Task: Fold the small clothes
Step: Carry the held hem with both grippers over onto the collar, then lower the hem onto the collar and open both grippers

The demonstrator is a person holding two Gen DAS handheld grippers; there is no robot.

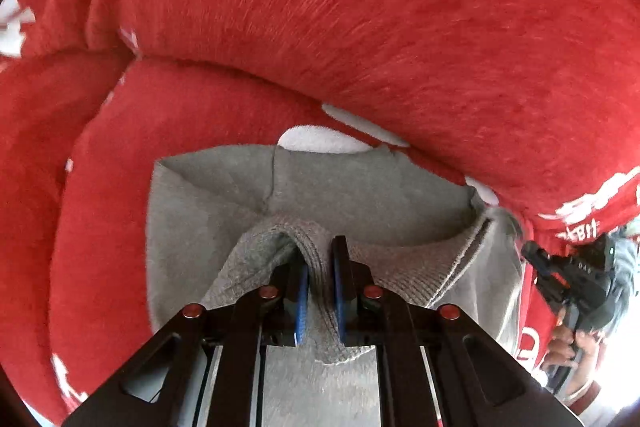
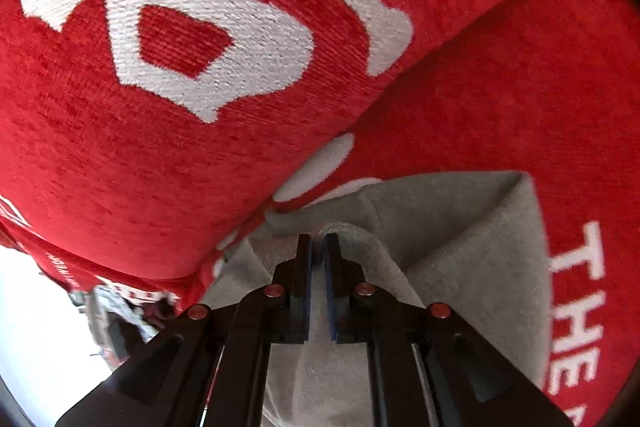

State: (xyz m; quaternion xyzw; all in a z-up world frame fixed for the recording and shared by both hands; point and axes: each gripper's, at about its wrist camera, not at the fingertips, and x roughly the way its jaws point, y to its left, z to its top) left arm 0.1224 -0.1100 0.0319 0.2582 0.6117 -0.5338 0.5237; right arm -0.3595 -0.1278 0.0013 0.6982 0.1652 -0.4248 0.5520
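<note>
Red chenille cushions (image 1: 360,7), two at least, woven with white lettering (image 2: 192,27): these fill most of both views and serve as the surface under the work; whether they belong to a sofa or a bed cannot be told.

Grey garment (image 1: 360,187), small, fleece-like with a ribbed knit band (image 1: 424,275): lies on the lower red cushion (image 2: 520,87), pushed up against the seam where the upper cushion meets it. One corner stands up in a peaked fold (image 2: 516,183) in the right wrist view.

Left tongs (image 1: 320,259): pressed nearly together, pinching a ridge of the ribbed band between the blue pads (image 1: 302,301).

Right tongs (image 2: 319,247): likewise nearly shut, gripping a thin edge of the same grey cloth; also seen from the left wrist view at the far right, with a hand (image 1: 568,343) around the handle.

Step in hand, by judgement: both edges are gripped and the garment is being carried over for a fold; the fold is not yet laid flat.

Next move, by judgement: bring the two held edges level over the far part of the garment, lay them down square, then let go without dragging the cloth. Crowding against the upper cushion may skew the fold.
</note>
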